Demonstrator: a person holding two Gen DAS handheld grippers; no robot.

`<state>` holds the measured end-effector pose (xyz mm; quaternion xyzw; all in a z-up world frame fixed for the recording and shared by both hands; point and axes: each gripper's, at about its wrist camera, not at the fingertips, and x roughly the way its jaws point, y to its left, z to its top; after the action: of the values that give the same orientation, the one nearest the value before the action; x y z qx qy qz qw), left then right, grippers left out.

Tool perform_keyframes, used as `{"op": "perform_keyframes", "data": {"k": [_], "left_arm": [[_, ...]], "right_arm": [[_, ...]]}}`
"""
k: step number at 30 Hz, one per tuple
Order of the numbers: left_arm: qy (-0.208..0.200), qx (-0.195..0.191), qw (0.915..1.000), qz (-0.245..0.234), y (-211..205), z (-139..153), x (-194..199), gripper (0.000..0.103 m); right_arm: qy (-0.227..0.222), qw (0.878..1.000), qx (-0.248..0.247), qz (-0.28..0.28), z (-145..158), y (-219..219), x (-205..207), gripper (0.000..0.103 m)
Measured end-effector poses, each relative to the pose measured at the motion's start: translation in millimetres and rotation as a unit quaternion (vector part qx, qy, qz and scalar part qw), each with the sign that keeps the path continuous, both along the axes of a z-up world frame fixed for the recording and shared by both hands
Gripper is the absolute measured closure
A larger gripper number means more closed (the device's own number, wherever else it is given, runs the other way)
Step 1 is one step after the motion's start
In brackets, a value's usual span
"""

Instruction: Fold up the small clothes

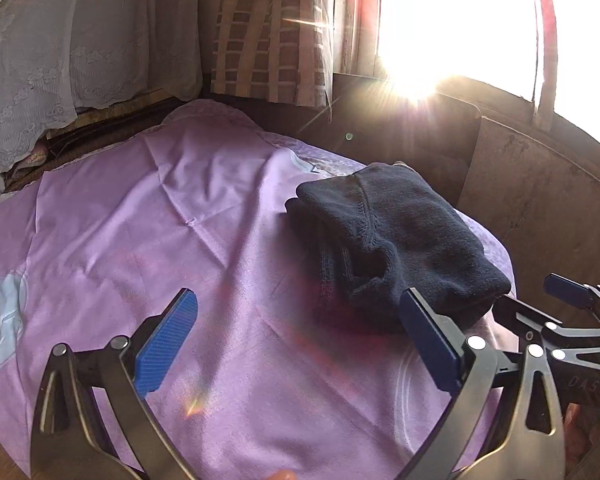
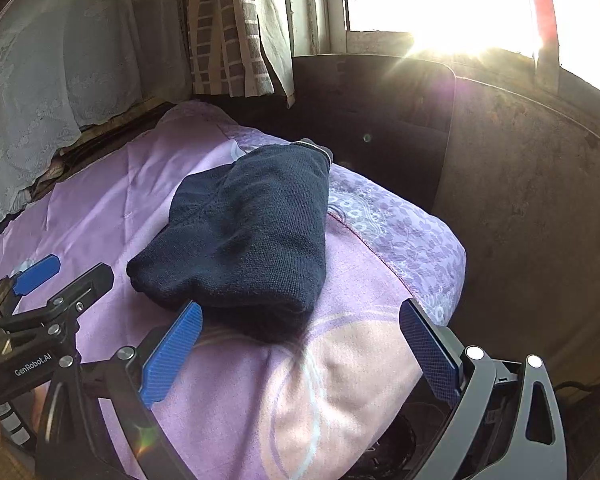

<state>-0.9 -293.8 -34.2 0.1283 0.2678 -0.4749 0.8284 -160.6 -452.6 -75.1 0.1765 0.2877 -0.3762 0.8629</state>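
Item: dark navy knitted garment (image 2: 244,236), folded into a compact bundle. It is laid on a lilac bedsheet (image 1: 160,216) toward the far right part of the bed, close to the edge. Ribbed layers are seen stacked at its near left side in the left wrist view.

Left gripper (image 1: 300,344): jaws spread wide, nothing held between them. Blue ribbed pads (image 1: 168,344) are faced inward. The right-hand finger is placed just beside the near edge of the garment; whether it touches cannot be told.

Right gripper (image 2: 300,352): jaws likewise spread wide and empty. Its left-hand finger is seen against the near end of the garment; contact cannot be confirmed. The lettering "GenRobot.AI" is read on the left gripper's body in the right wrist view.

Bedding: a lilac floral-patterned cover (image 2: 400,232) is exposed beneath the sheet at the right edge of the bed.

Surroundings: a white lace cloth (image 1: 60,60) is draped at the far left. A brown checked curtain (image 1: 268,28) is hung at the far centre. A brightly sunlit window (image 1: 456,12) is set at the far right, above dark wooden panels (image 1: 540,184).
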Motion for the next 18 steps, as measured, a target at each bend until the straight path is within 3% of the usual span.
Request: {"op": "perform_keyframes", "data": {"k": [18], "left_arm": [[-0.007,0.004,0.9999,0.006,-1.1,5.1,-2.1,0.004]], "right_arm": [[0.001,1.0,0.013,0.012,-2.4,6.3,5.3,0.004]]}}
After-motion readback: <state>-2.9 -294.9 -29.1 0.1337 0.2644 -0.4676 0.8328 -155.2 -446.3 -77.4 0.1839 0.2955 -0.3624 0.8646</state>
